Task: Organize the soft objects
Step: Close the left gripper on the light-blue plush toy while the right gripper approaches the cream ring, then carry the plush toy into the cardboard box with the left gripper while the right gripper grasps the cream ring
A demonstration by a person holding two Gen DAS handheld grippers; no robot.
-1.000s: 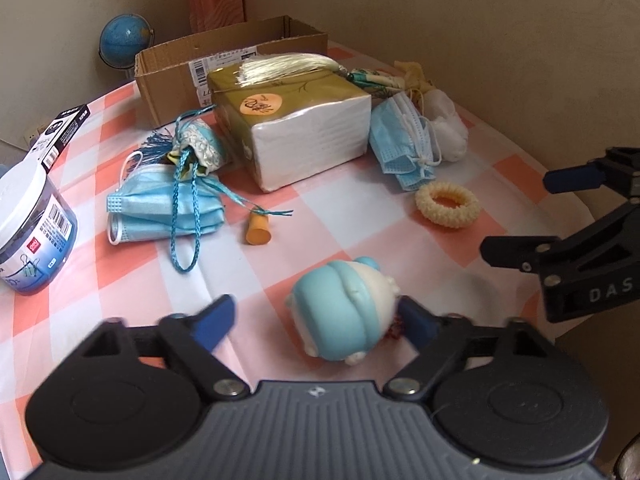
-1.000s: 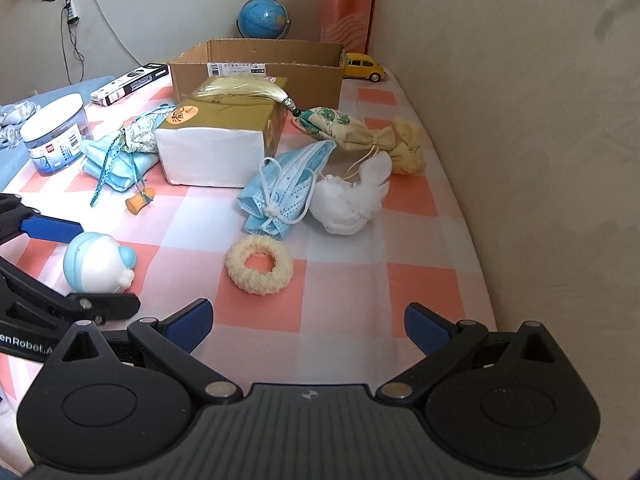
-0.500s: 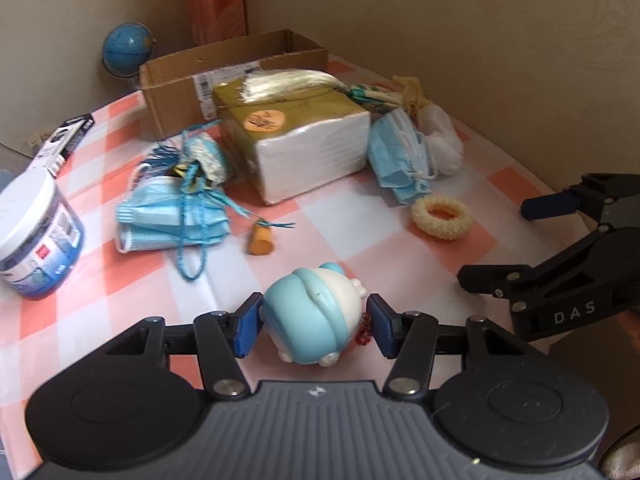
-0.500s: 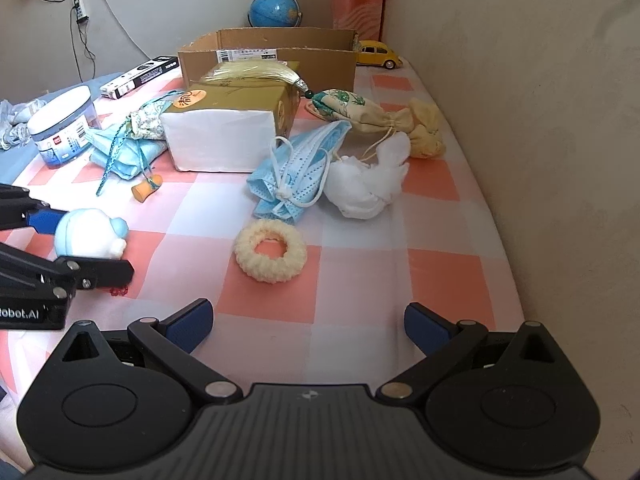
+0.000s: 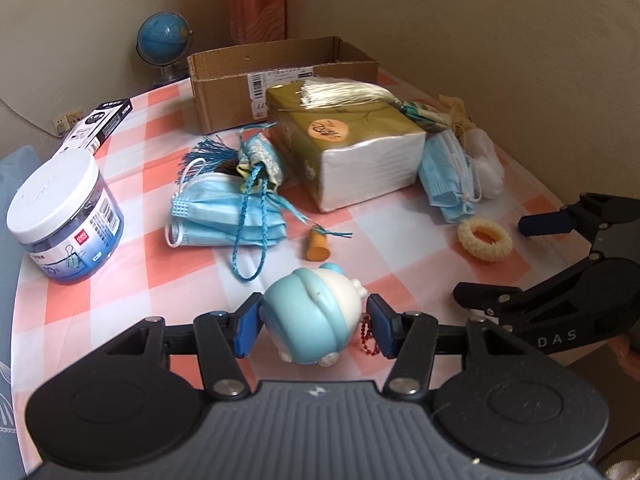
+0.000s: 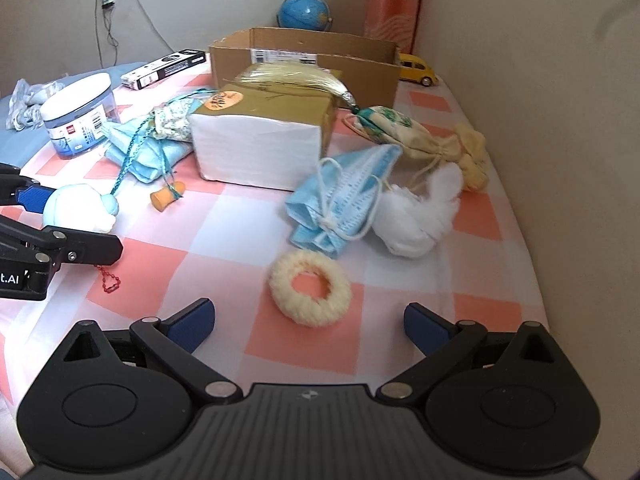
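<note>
- 1 s ago left claw (image 5: 312, 326) was wide open around the toy (image 5: 310, 316); now pads pinch it on both sides. Toy looks raised off the table (image 5: 400, 248) w/ red chain dangling, near front edge.
- Means the pick is done; next probably carry to the box (image 5: 280, 76).
- Left claw level, pointing toward box.
- Right claw (image 6: 306, 322) open, empty, low over table, aimed at scrunchie (image 6: 310, 288) just ahead.

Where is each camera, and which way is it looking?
Left wrist: sits on the left gripper, looking along its fingers, which squeeze the blue squishy toy; the right gripper shows at right.
Right wrist: sits on the open right gripper, looking at the fluffy ring; the left gripper shows at left.
Both show the cardboard box.
</note>
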